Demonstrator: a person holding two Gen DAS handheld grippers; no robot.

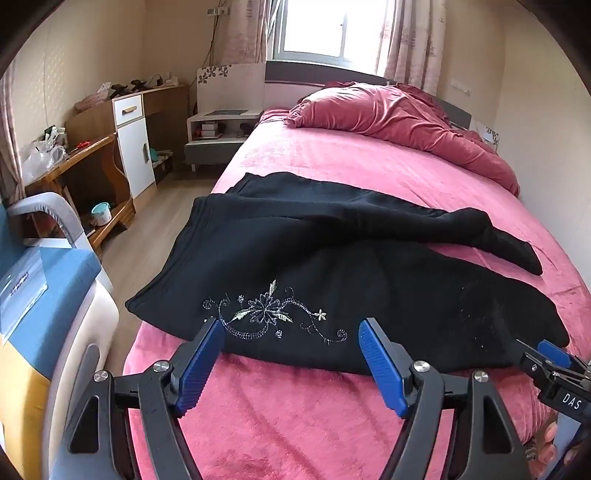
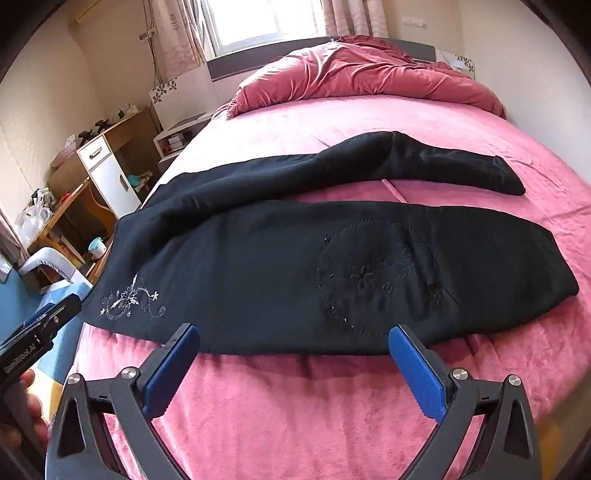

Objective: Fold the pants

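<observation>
Both tongs spread, empty: left tongs, right tongs | pants hem seemingly just ahead | bed bare beneath

Daylight floods in from the overexposed window at the far wall. Both fisheye views bow strongly, with dark vignetted corners. Focus is sharp.

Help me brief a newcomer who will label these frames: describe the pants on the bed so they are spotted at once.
Start at the bed with the pink cover under the window. Across its near half lie the black pants, legs running right. Unlike the red quilt bunched at the headboard, they are black, with white flower embroidery near the waist.
</observation>
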